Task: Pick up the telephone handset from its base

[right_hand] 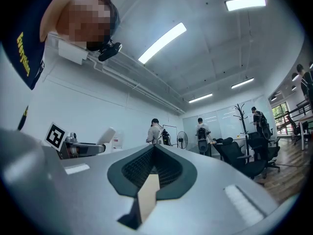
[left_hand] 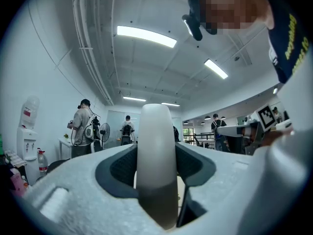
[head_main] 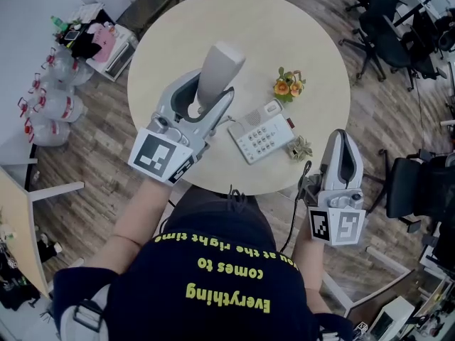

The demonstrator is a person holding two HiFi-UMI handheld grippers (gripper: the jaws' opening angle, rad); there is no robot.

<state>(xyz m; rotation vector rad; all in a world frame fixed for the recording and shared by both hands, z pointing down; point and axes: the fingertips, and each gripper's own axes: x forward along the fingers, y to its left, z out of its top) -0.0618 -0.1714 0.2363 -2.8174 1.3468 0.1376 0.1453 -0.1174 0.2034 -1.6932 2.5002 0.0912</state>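
Handset (head_main: 220, 69), grey-white, is off its base & up in the air over the round table (head_main: 178, 41), clamped betw. the jaws of the left gripper (head_main: 211, 106). In the left gripper view the handset (left_hand: 155, 160) fills the gap, pads pressing both sides. Phone base (head_main: 261, 132) w/ keypad sits on the table near the front edge, apart from the handset. Orange flowers (head_main: 288, 85) just beyond the base; a smaller ornament (head_main: 300, 148) by its right side. Right gripper (head_main: 341, 139) hangs at the table's right edge, jaws shut tight, nothing betw. them. Office chairs (head_main: 377, 20) at far right, water bottles (head_main: 50, 98) on the floor at left.
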